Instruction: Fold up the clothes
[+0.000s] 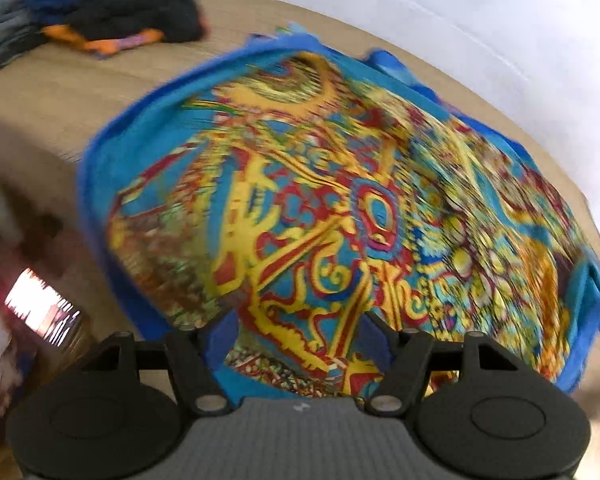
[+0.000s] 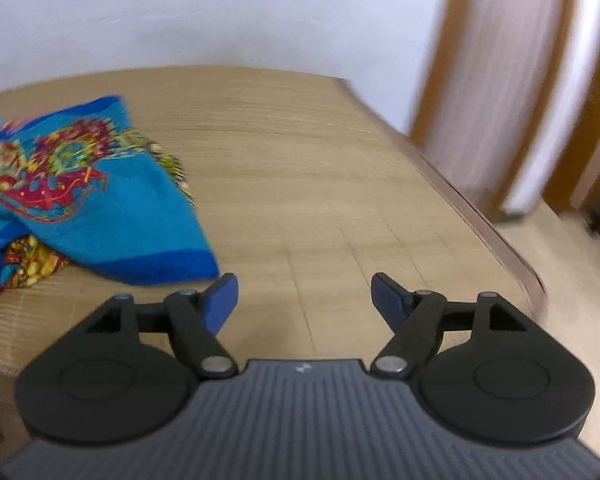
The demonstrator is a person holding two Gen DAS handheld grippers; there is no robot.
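We are looking at a bright patterned garment (image 1: pixel 332 208), turquoise with a darker blue border and a busy print of yellow, red and green, and it is lying spread across the tan desk (image 1: pixel 60 92), taking up most of the left wrist view. In the right wrist view the same garment (image 2: pixel 100 200) is showing only as a rumpled end at the left, one blue-bordered corner folded over on itself and resting on the desk (image 2: pixel 320 184). We are holding the left gripper (image 1: pixel 298 332) over the near edge of the cloth, and its blue fingers (image 1: pixel 224 332) are standing apart with the print visible between them, so they are released and gripping nothing; whether the tips are touching the fabric we cannot tell, since the picture is smeared by motion. We are holding the right gripper (image 2: pixel 304 296) over bare desk just beside the garment's folded corner, its fingers (image 2: pixel 220 300) spread wide and likewise released, with only wood between them. Farther off, a pile of other clothes (image 1: pixel 100 12), dark, grey and orange, is sitting at the far left corner of the desk, well apart from the garment. A white wall (image 2: pixel 220 12) is rising behind the desk, and a wooden door frame (image 2: pixel 440 60) is standing to the right.
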